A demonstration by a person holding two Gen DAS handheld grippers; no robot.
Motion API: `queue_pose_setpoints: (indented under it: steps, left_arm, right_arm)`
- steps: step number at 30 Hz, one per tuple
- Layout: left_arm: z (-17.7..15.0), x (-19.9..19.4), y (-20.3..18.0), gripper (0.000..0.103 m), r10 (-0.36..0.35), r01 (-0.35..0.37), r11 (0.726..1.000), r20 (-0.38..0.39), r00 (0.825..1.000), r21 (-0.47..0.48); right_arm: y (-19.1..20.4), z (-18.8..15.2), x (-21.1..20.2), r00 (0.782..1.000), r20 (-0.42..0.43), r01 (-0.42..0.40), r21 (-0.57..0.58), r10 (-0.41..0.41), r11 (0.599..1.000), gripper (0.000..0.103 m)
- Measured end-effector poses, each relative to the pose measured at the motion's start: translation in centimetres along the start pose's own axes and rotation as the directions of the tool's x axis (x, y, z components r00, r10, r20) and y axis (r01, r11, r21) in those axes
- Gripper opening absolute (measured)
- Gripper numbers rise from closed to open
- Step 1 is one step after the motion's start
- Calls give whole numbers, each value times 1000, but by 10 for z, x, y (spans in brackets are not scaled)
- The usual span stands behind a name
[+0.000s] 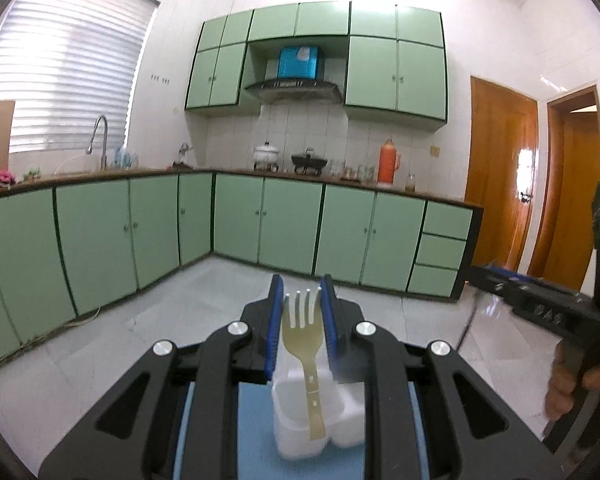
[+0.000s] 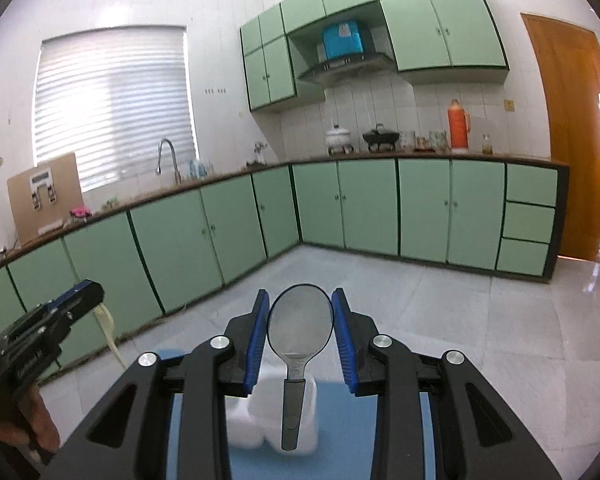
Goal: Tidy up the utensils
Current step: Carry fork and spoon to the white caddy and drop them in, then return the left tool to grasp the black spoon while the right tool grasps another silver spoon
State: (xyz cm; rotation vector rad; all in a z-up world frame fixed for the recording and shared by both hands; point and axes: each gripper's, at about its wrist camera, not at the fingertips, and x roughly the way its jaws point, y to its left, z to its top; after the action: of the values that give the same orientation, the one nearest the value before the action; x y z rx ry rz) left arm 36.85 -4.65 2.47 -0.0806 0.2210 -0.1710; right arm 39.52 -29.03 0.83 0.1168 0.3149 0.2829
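Observation:
My left gripper (image 1: 302, 288) is shut on a translucent yellow plastic fork (image 1: 303, 332), tines up and handle hanging down over a white compartmented holder (image 1: 342, 420) on a blue mat (image 1: 256, 432). My right gripper (image 2: 300, 300) is shut on a clear grey plastic spoon (image 2: 300, 320), bowl up, its handle hanging over the same white holder (image 2: 252, 420) on the blue mat (image 2: 176, 420). In the right wrist view the left gripper (image 2: 94, 294) shows at the left with the fork (image 2: 108, 328) dangling from it. The right gripper's body (image 1: 540, 296) shows at the right of the left wrist view.
Green kitchen cabinets (image 1: 276, 224) and a counter with a sink tap (image 1: 100, 140), pots and an orange thermos (image 1: 388, 162) lie ahead across a tiled floor (image 2: 440, 320). Wooden doors (image 1: 500, 176) stand at the right.

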Motion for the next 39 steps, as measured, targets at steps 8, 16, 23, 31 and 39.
queue_pose_setpoints:
  steps: [8,16,23,31,39]
  left_arm:
    - [-20,74,-11,18,-5,5,1000,-53,999,-7]
    - [-71,110,2,18,13,-11,1000,-173,985,13]
    - [-97,109,15,18,15,-13,1000,-233,972,13]
    - [-100,89,26,45,15,-19,1000,-247,969,-13]
    - [-106,31,49,79,42,-55,998,-258,965,-42]
  right_arm:
    - [8,-19,65,1000,-13,18,-33,-19,999,32]
    - [5,-60,91,995,-100,3,-32,-6,999,32]
    - [4,-82,94,990,-143,-16,-22,12,1000,32]
    - [0,-88,74,991,-130,-17,-13,15,1000,43]
    - [-6,-108,12,993,-113,31,-9,-32,999,60]
